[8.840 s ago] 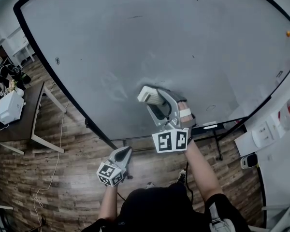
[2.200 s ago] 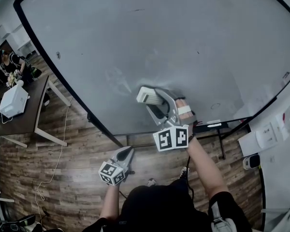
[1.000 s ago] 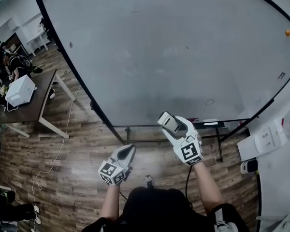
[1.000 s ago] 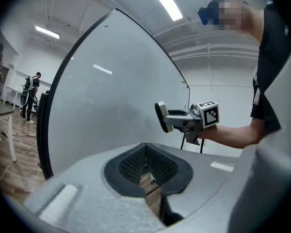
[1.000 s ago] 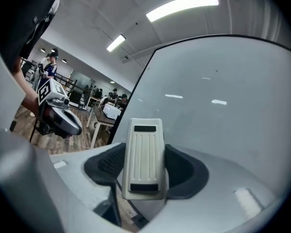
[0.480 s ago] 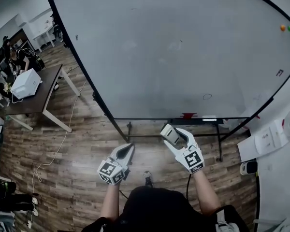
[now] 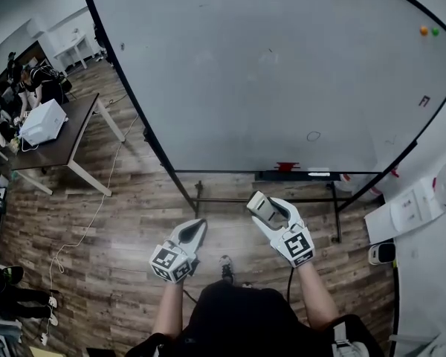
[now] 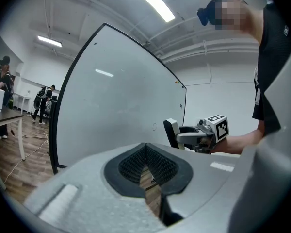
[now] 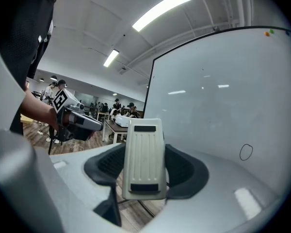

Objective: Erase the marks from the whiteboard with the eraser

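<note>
One broad whiteboard point(image 7: 267, 65) stands above open wood floor point(image 7: 134, 222), both grippers short of its lower edge. Below that edge, the right gripper point(image 7: 267, 211) has its fingers clamped on the eraser point(image 7: 259, 204), long axis along them, pointing at the board. The left gripper point(image 7: 194, 231), further left, has its fingers together, empty. A small circle mark point(image 7: 313, 136) sits near the edge.

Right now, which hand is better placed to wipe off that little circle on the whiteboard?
The right. Its claw grips the eraser and sits nearer the circle on the whiteboard; the left claw is shut and empty.
</note>
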Tool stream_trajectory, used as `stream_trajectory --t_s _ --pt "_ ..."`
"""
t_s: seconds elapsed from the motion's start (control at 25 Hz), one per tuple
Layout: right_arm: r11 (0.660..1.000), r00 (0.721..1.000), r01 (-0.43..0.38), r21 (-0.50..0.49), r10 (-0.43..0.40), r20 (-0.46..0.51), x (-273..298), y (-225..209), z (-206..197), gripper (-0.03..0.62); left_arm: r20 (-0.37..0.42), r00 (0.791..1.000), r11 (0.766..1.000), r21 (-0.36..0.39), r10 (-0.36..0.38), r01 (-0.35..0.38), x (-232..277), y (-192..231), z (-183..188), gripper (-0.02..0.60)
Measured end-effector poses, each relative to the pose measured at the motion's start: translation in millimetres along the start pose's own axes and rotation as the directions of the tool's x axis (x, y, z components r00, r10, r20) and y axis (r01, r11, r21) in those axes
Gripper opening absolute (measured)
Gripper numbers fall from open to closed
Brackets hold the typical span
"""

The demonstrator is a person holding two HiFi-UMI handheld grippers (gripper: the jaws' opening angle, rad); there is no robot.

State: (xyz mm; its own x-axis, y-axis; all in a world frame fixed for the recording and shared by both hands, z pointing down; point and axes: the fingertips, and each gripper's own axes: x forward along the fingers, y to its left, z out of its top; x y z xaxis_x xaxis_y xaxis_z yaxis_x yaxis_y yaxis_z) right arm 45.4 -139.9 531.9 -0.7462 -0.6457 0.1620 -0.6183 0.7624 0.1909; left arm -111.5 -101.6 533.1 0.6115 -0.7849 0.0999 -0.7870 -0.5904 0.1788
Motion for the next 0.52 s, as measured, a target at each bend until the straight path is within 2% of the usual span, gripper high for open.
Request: stream_trajectory --t_s 0.32,0.52 --pt "1.0 1.0 -0.017 -0.003 0.017 0.006 -25 18 -3 0.257 0.011 1.0 1.0 0.016 -0.005 0.004 -19 -25 -14 0.011" --pt "1.0 1.0 -0.026 -0.015 0.026 0.003 -36 22 -7 0.257 -0.011 1.0 1.0 -0.004 0.013 -0.013 -21 -40 -13 0.011"
